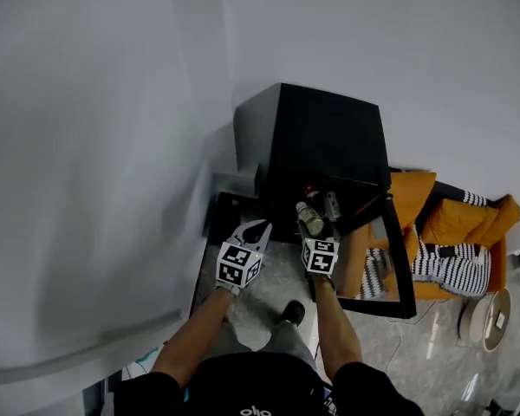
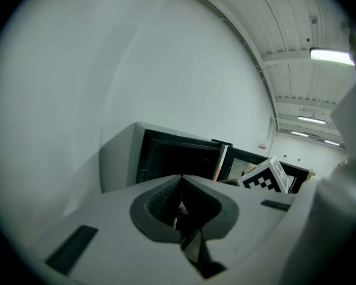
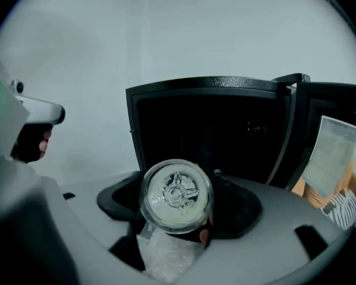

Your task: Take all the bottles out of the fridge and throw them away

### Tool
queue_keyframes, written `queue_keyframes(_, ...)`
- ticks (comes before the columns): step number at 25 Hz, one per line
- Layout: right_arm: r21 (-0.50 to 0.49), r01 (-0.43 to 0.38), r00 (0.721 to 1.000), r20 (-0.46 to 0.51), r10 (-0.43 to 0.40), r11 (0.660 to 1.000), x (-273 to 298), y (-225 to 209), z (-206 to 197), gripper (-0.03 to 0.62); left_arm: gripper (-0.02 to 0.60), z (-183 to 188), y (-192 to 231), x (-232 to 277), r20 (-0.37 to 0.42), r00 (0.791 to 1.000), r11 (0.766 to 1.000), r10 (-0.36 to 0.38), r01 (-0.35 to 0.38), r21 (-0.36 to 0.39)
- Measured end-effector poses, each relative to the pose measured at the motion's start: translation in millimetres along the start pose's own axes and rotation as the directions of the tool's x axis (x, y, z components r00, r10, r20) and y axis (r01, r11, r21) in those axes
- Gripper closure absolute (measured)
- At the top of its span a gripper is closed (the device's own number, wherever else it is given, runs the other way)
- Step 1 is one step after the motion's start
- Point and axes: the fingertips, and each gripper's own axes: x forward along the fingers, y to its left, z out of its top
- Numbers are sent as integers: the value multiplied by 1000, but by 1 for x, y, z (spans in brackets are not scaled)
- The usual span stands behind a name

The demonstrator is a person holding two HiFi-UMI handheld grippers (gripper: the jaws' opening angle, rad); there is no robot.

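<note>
The person's black-sleeved arms (image 1: 334,354) fill the bottom of the head view, a gripper in each hand.

The right gripper (image 1: 319,232) is clamped on a clear, round-bodied bottle (image 1: 309,219). The bottle is held in the air just in front of the fridge's open mouth and above the pale speckled floor (image 1: 282,284). Seen from the right gripper view, its circular base faces the camera between the jaws. Whether it is glass or plastic is hard to tell.

The left gripper (image 1: 256,230) is just beside the right one. Its jaws are closed tip to tip with nothing between them.

The small black box-shaped fridge (image 1: 321,133) stands against the white wall (image 1: 113,146). Its glass-fronted door (image 1: 397,267) is swung wide to the right. At least one more bottle (image 1: 331,204) lies inside, near a small red cap (image 1: 309,189).

Beyond the door sits an orange sofa (image 1: 455,224) with a black-and-white striped cushion (image 1: 455,267) on it.
</note>
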Motion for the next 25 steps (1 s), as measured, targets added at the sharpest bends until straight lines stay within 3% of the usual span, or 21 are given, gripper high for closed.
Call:
queue_keyframes(13,-31,-36,999,29,37,999,-47,1,28,261,581,19,8,-29,31,997,997,73,-73,-6)
queue_keyframes(25,-129,-222,973,33,228,966,-38,95,52,261,581,23,61,-96,57,968,969,245,-244,-24)
